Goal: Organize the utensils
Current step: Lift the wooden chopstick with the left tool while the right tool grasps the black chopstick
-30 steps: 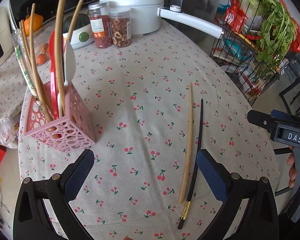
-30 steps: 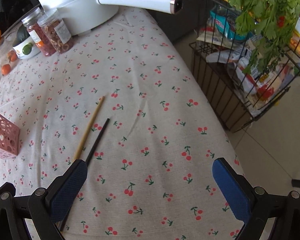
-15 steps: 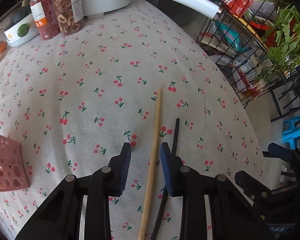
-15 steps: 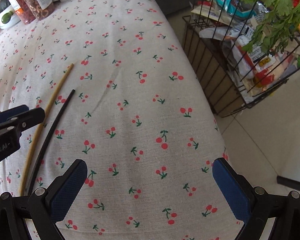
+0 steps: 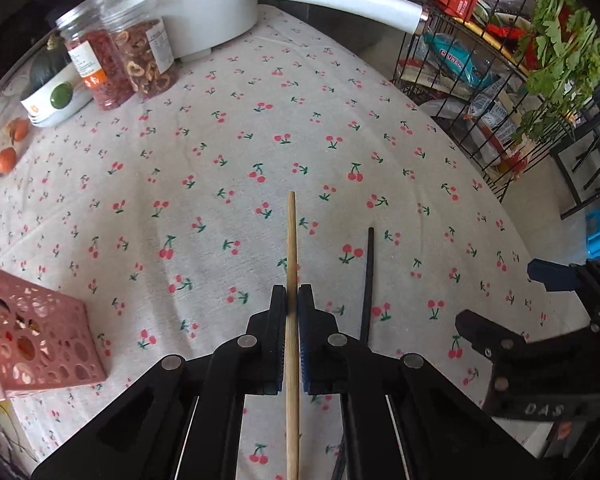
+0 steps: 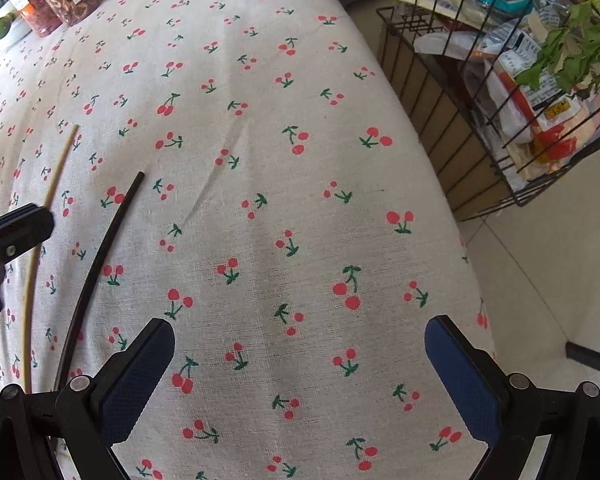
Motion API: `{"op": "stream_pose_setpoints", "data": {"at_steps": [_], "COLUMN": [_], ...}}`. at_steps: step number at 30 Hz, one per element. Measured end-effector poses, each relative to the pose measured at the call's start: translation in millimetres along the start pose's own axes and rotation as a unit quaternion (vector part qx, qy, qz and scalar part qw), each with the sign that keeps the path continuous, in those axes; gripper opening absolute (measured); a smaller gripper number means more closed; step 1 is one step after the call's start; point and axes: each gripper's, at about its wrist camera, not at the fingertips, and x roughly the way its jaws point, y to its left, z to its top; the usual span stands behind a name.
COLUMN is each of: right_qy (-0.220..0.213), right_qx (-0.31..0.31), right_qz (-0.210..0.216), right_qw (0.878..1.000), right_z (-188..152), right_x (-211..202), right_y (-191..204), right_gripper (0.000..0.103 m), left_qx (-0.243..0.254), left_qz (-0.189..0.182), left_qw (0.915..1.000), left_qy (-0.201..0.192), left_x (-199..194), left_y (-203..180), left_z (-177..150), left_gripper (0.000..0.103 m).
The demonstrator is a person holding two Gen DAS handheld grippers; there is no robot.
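My left gripper (image 5: 292, 300) is shut on a light wooden chopstick (image 5: 292, 240) that runs forward between its pads over the cherry-print tablecloth. A black chopstick (image 5: 367, 280) lies on the cloth just right of it. The pink perforated utensil holder (image 5: 40, 344) stands at the lower left. In the right wrist view, my right gripper (image 6: 300, 372) is open and empty above the cloth; the black chopstick (image 6: 100, 264) and the wooden chopstick (image 6: 60, 164) lie to its left, next to the left gripper's fingers (image 6: 16, 228).
A white pot (image 5: 188, 4) with a long handle (image 5: 332, 0) stands at the back with two jars (image 5: 120, 64) and a white container (image 5: 56, 96). A black wire rack (image 5: 500, 92) with greens and packets stands off the table's right edge.
My left gripper moved forward over the wooden chopstick and closed on it. My right gripper came lower and closer to the cloth, still open.
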Motion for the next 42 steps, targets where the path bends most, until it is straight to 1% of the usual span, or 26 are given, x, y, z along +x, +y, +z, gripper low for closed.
{"op": "stream_pose_setpoints", "data": {"at_steps": [4, 10, 13, 15, 17, 18, 19, 20, 23, 28, 31, 35, 37, 39, 41, 42], "right_qy": [-0.001, -0.014, -0.019, -0.019, -0.011, -0.016, -0.032, -0.029, -0.035, -0.056, -0.034, -0.014, -0.009, -0.015, -0.027, -0.032], "right_qx": [-0.001, 0.007, 0.014, 0.010, -0.006, -0.021, -0.030, -0.033, -0.019, -0.015, -0.019, 0.007, -0.005, -0.028, -0.043, -0.051], "right_qz": [0.002, 0.012, 0.023, 0.024, 0.004, -0.015, -0.014, -0.011, -0.008, -0.010, -0.009, -0.016, -0.009, -0.006, 0.001, 0.005], "right_qw": [1.000, 1.000, 0.999, 0.999, 1.000, 1.000, 0.999, 0.999, 0.999, 0.998, 0.999, 1.000, 1.000, 0.999, 0.999, 0.998], "right_z": [3, 8, 11, 12, 11, 10, 9, 8, 6, -5, -6, -8, -11, -14, -16, -17], "right_x": [6, 4, 6, 11, 20, 22, 20, 22, 22, 19, 17, 16, 14, 10, 4, 1], "right_y": [14, 41, 54, 64, 78, 85, 90, 93, 94, 92, 92, 95, 104, 118, 131, 136], "right_gripper": [0.103, 0.103, 0.103, 0.103, 0.103, 0.103, 0.103, 0.103, 0.103, 0.103, 0.103, 0.103, 0.103, 0.099, 0.079, 0.073], "left_qx": [-0.007, -0.043, -0.061, -0.074, -0.082, -0.084, -0.084, -0.083, -0.079, -0.093, -0.097, -0.099, -0.101, -0.104, -0.107, -0.109], "left_qz": [-0.002, -0.021, -0.033, -0.036, -0.041, -0.044, -0.049, -0.052, -0.062, -0.074, -0.078, -0.081, -0.080, -0.078, -0.075, -0.073], "left_qw": [0.9998, 0.9981, 0.9962, 0.9953, 0.9943, 0.9938, 0.9933, 0.9928, 0.9915, 0.9890, 0.9882, 0.9872, 0.9868, 0.9863, 0.9860, 0.9858], "left_qy": [-0.018, -0.039, -0.052, -0.052, -0.054, -0.058, -0.063, -0.068, -0.083, -0.088, -0.089, -0.096, -0.098, -0.101, -0.103, -0.105], "left_x": [-36, -81, -96, -99, -101, -104, -108, -112, -122, -129, -132, -139, -142, -144, -146, -147], "left_y": [27, 66, 81, 89, 94, 96, 96, 98, 98, 111, 116, 122, 125, 129, 132, 133], "left_z": [-27, -65, -83, -91, -95, -97, -97, -98, -100, -106, -110, -116, -120, -122, -124, -125], "left_gripper": [0.006, 0.005, 0.005, 0.005, 0.005, 0.005, 0.005, 0.005, 0.005, 0.005, 0.006, 0.006, 0.006, 0.006, 0.006, 0.006]}}
